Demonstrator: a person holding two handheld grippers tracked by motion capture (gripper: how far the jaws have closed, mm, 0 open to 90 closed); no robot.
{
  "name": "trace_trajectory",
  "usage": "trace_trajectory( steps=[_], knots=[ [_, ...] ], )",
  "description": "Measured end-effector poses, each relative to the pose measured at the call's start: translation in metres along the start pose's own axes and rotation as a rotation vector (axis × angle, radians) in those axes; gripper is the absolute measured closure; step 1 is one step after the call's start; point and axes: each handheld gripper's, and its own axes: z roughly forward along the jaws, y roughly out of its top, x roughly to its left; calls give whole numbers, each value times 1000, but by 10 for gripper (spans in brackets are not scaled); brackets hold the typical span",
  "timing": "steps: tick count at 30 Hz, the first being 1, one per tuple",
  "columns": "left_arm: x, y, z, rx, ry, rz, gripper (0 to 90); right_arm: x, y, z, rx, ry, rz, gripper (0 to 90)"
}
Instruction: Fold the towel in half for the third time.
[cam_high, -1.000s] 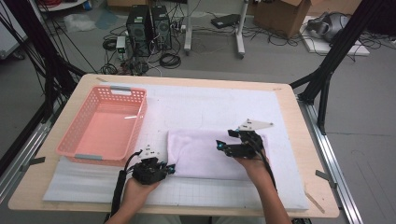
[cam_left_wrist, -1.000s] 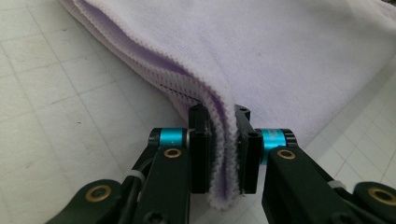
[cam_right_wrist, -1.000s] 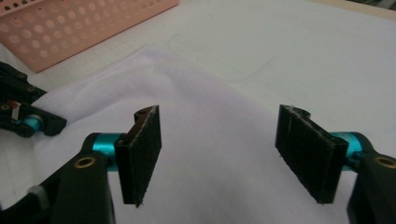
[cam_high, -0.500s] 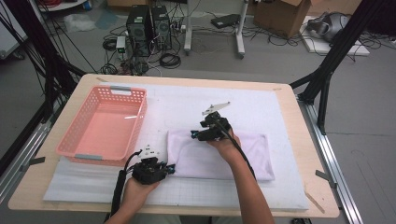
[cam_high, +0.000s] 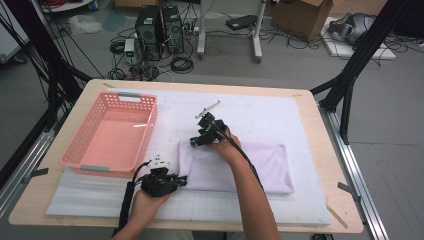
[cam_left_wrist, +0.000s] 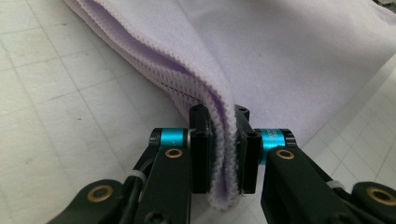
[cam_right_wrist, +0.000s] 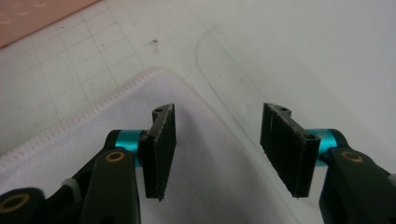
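Because the folded lilac towel is soft, limp terry with no stiffness of its own, expect it to sag and drape from whatever point you lift; it should be light, and the pile gives the pads good friction, so slipping is unlikely, but layers can separate if you catch only the top one. It lies flat on the white mat, right of the pink basket. Your left gripper is clenched on the near left corner, the stacked hems pinched between both pads. Take the matching far left corner at the stitched hem, biting through all layers. Your right gripper hangs over that corner with its jaws standing apart, touching nothing; they have just been closing, with only the cloth below and nothing yet between the pads.
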Motion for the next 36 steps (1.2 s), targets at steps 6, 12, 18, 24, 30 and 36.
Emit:
trace_trajectory(
  steps=[6,12,18,24,30,36],
  knots=[
    [1,0,-1,4,-4,-11,801,8,14,22,103,18,-52,586],
    [2,0,-3,5,-4,-16,803,12,15,20,116,58,-36,824],
    [0,5,-17,-24,-2,-4,812,18,19,15,47,68,-47,840],
    [-7,22,-38,-108,-36,9,812,17,23,-14,-138,116,-20,839],
    [-18,38,-33,-138,-86,18,812,9,18,-42,-205,101,-4,839],
    [-34,54,-17,-132,-122,46,811,-1,8,-63,-223,77,-1,839]
  ],
)
